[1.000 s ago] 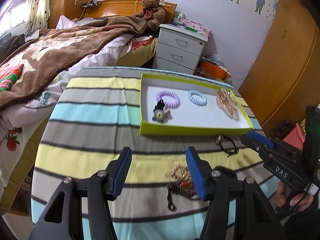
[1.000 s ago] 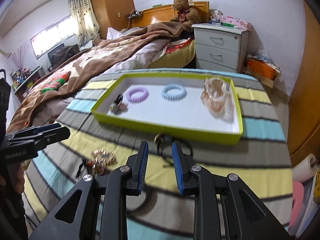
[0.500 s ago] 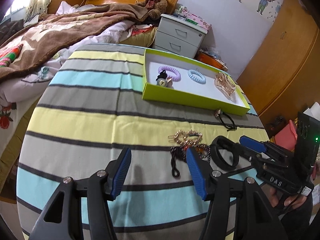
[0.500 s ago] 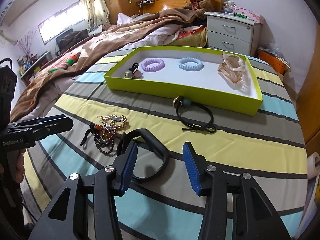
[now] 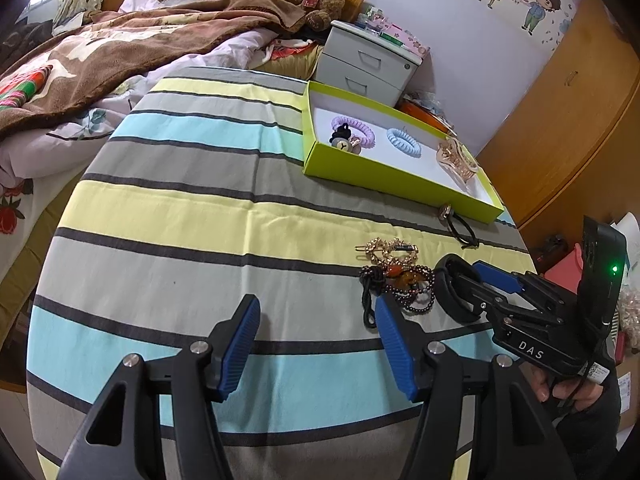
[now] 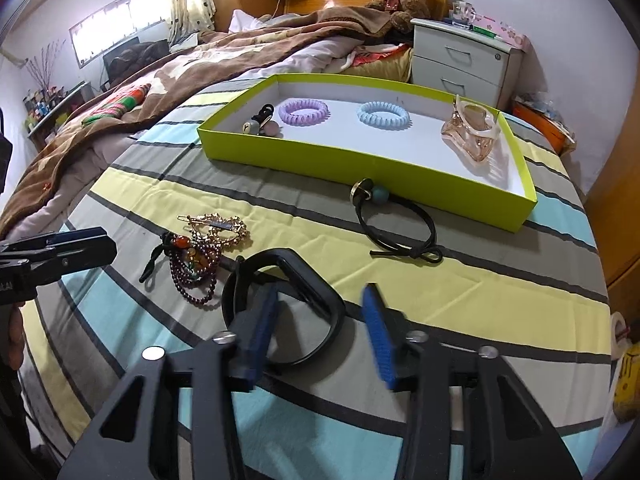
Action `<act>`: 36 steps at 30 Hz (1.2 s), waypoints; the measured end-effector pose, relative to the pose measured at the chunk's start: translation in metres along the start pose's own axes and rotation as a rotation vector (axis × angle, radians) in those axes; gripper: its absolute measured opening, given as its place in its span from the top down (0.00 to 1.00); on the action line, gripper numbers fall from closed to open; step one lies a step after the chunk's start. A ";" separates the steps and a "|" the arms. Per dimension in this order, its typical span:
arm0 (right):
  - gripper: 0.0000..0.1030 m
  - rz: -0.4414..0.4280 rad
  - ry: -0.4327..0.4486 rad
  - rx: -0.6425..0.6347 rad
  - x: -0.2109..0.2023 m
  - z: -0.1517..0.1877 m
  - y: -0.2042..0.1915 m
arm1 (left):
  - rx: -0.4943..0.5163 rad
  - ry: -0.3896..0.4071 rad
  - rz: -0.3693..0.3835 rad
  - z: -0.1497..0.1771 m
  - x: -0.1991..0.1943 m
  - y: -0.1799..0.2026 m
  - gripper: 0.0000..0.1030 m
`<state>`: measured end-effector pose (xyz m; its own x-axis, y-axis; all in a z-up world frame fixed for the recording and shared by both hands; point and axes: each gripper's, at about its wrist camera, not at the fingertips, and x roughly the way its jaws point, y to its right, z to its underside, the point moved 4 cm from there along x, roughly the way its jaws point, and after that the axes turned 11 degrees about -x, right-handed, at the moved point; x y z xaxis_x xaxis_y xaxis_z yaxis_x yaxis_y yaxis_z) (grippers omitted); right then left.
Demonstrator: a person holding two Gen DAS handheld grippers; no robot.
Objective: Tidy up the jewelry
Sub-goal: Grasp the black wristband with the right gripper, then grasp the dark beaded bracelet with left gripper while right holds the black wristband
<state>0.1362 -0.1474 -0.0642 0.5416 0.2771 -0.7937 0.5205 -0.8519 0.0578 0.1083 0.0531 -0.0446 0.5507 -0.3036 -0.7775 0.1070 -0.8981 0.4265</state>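
Observation:
A green tray (image 6: 360, 162) on the striped table holds a purple coil tie (image 6: 303, 111), a blue coil tie (image 6: 383, 115), a dark charm tie (image 6: 260, 120) and a clear claw clip (image 6: 472, 134). On the cloth lie a black hair tie with beads (image 6: 396, 224), a gold hair clip (image 6: 218, 226), a dark bead bracelet (image 6: 194, 272) and a black wristband (image 6: 284, 308). My right gripper (image 6: 320, 324) is open, its jaws on either side of the wristband's near right side. My left gripper (image 5: 316, 344) is open and empty, left of the bracelet (image 5: 408, 288).
The round table with striped cloth (image 5: 180, 208) stands beside a bed with a brown blanket (image 5: 120, 48). A white nightstand (image 5: 368, 60) stands behind the tray, and wooden wardrobe doors (image 5: 560, 120) are to the right.
Both grippers have drawn back toward the near side of the table. My right gripper has opened wider and come down around the black wristband.

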 end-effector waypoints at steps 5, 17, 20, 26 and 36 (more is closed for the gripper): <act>0.80 0.015 0.004 -0.011 -0.003 0.004 0.001 | 0.005 -0.007 0.003 0.000 0.002 0.003 0.40; 0.85 0.010 0.055 0.063 -0.024 0.018 0.016 | 0.059 -0.034 -0.008 0.001 0.012 0.021 0.40; 0.85 0.004 0.068 0.090 -0.032 0.022 0.023 | 0.086 -0.049 -0.014 0.001 0.019 0.029 0.40; 0.85 0.003 0.093 0.131 -0.047 0.034 0.032 | 0.130 -0.053 -0.044 0.000 0.030 0.042 0.40; 0.85 -0.004 0.125 0.168 -0.058 0.041 0.035 | 0.178 -0.038 -0.095 -0.004 0.042 0.056 0.40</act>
<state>0.0958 -0.2113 -0.0414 0.6224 0.3250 -0.7120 0.4115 -0.9097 -0.0554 0.1402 -0.0085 -0.0514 0.5134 -0.2238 -0.8284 0.0070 -0.9643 0.2648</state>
